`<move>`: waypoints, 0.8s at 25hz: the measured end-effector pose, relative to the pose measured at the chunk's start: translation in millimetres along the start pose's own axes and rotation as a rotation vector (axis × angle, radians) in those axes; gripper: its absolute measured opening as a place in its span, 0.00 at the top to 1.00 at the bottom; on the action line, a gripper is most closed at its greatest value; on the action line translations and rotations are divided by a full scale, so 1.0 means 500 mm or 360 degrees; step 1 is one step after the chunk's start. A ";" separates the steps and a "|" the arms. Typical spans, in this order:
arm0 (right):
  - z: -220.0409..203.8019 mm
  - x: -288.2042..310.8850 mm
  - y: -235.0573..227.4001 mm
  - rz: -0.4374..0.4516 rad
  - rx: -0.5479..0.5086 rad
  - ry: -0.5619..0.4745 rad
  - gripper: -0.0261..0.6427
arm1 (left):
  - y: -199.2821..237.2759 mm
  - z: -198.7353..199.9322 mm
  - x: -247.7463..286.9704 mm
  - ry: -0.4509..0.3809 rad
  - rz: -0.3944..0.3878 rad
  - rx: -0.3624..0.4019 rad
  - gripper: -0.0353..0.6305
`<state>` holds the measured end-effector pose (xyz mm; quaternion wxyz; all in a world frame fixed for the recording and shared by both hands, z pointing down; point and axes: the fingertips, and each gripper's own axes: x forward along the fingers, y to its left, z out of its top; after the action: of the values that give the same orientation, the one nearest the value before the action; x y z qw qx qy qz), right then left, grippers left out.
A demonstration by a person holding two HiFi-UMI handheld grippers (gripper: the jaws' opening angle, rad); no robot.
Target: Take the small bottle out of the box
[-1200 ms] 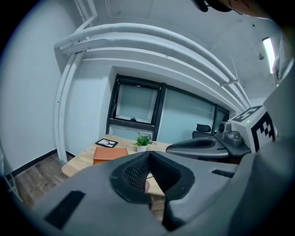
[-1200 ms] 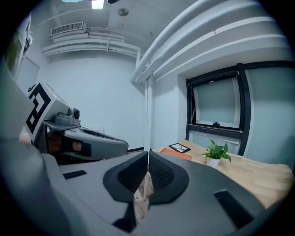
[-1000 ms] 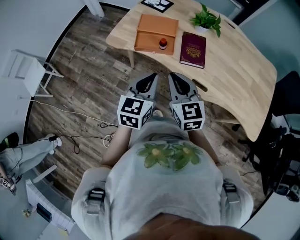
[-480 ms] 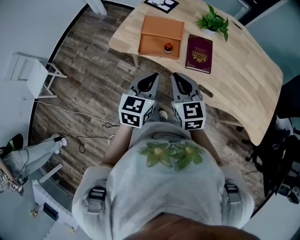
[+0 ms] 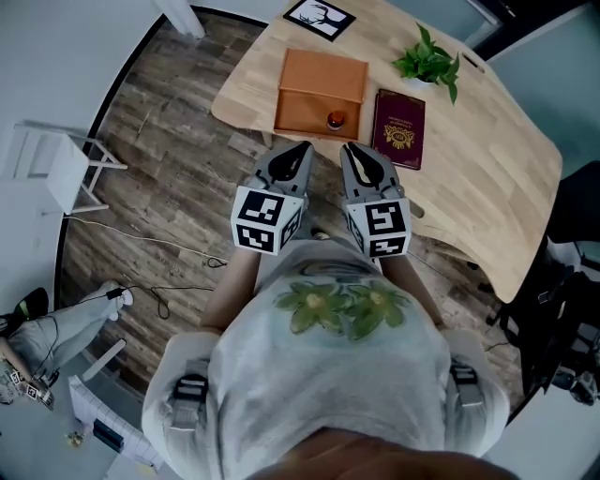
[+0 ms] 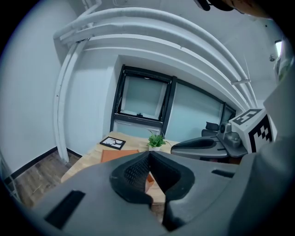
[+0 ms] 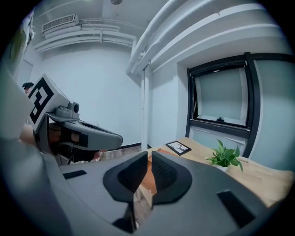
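- the left gripper is sitting with its jaws pressed together on nothing, held out in front of the person's chest.
- the right gripper is riding just beside it, its jaws likewise closed and empty, both pointing toward the table.
- the small bottle is lying straight ahead of the two tips and lower down, a red-topped dot at the near edge of the orange box, toward the box's right side.
- it is falling between the lines of the two grippers, a touch nearer the right one, so that hand is looking like the better one for the reach.
- only the cap is showing from above, so the bottle is probably standing upright, with its long axis running up and down.
- a dark red book is lying just right of the box, close to the right gripper's path.
- a potted plant and a framed picture are standing beyond the box, well apart from the bottle.
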<state>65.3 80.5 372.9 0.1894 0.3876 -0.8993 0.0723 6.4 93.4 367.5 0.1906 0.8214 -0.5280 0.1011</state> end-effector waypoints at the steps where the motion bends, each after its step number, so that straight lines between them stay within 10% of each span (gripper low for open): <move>1: 0.001 0.012 -0.003 0.0000 0.0000 0.0009 0.94 | 0.010 0.001 0.006 0.0006 -0.0002 -0.0006 0.94; 20: -0.017 0.130 -0.046 -0.0027 0.0055 0.0163 0.82 | 0.106 0.026 0.118 0.0086 -0.0125 0.0035 0.94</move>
<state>43.5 23.3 406.2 0.2292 0.3941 -0.8837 0.1059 -17.2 19.3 388.3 0.1996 0.8404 -0.4889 0.1216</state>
